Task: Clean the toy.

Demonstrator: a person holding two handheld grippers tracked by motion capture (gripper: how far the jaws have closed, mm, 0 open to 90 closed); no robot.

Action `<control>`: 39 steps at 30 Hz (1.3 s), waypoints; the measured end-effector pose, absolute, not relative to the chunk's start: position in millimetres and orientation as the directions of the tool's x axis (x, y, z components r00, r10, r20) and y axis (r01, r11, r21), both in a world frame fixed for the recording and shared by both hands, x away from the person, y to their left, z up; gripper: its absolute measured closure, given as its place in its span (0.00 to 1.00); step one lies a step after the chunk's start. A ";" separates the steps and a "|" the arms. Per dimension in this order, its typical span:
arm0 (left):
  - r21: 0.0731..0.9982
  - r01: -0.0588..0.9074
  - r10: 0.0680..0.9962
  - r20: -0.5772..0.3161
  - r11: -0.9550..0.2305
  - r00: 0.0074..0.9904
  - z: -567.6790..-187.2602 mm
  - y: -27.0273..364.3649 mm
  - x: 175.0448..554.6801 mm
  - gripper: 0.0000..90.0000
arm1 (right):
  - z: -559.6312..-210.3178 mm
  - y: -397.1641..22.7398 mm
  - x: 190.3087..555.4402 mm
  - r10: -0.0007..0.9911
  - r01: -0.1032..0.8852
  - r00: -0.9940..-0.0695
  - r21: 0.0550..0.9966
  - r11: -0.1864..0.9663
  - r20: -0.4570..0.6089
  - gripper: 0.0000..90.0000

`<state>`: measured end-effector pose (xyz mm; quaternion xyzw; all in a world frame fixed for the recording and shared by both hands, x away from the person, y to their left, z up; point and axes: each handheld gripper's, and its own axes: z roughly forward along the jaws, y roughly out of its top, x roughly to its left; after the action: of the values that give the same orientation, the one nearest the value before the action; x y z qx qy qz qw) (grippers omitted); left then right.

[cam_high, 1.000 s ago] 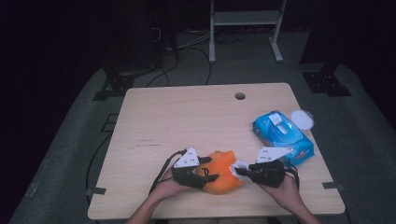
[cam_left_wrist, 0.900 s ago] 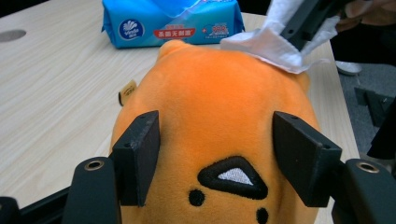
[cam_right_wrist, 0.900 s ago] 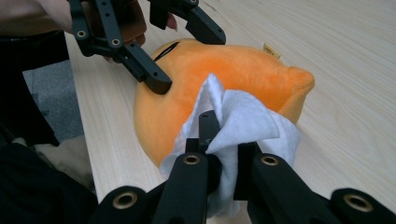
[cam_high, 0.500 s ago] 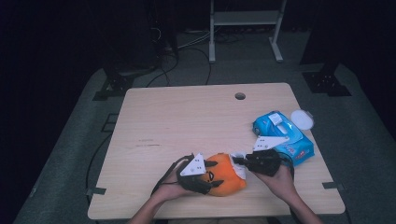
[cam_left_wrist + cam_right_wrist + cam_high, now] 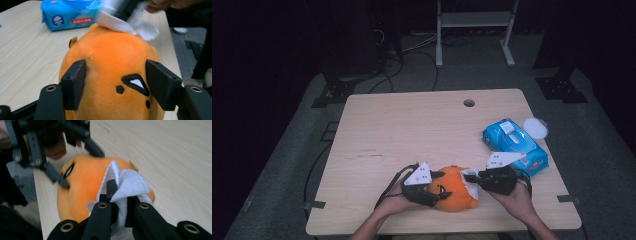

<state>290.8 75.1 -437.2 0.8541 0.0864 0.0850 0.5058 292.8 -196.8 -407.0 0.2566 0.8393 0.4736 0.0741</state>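
Between left gripper [image 5: 113, 85] jaws: orange plush [image 5: 110, 75], clamped, unmoved. Right gripper [image 5: 119, 202], pinching white wipe [image 5: 130, 185], now shifted onto plush top; wiping underway.

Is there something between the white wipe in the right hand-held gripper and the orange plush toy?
Nothing visible stands between them. The right hand-held gripper is shut on the white wipe, and the wipe lies against the orange plush toy. The left hand-held gripper clasps the toy from the other side.
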 end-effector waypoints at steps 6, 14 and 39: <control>0.882 0.077 0.233 0.038 -0.465 0.972 -439.6 80.9 293.4 0.40 | -407.7 -195.9 305.2 0.518 0.371 -0.846 0.835 0.407 0.123 0.96; 0.881 0.177 0.309 -0.037 -0.438 0.950 -438.3 80.6 300.1 0.16 | -414.2 -203.7 291.1 0.518 0.380 -0.845 0.830 0.409 0.131 0.96; 0.875 0.133 0.277 0.002 -0.466 0.961 -442.6 81.6 291.8 0.36 | -405.8 -200.3 290.3 0.480 0.345 -0.869 0.840 0.418 0.118 0.86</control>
<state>291.8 81.6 -442.6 0.8532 0.1202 0.0717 0.5024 290.3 -200.3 -405.8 0.2460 0.8391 0.4800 0.0703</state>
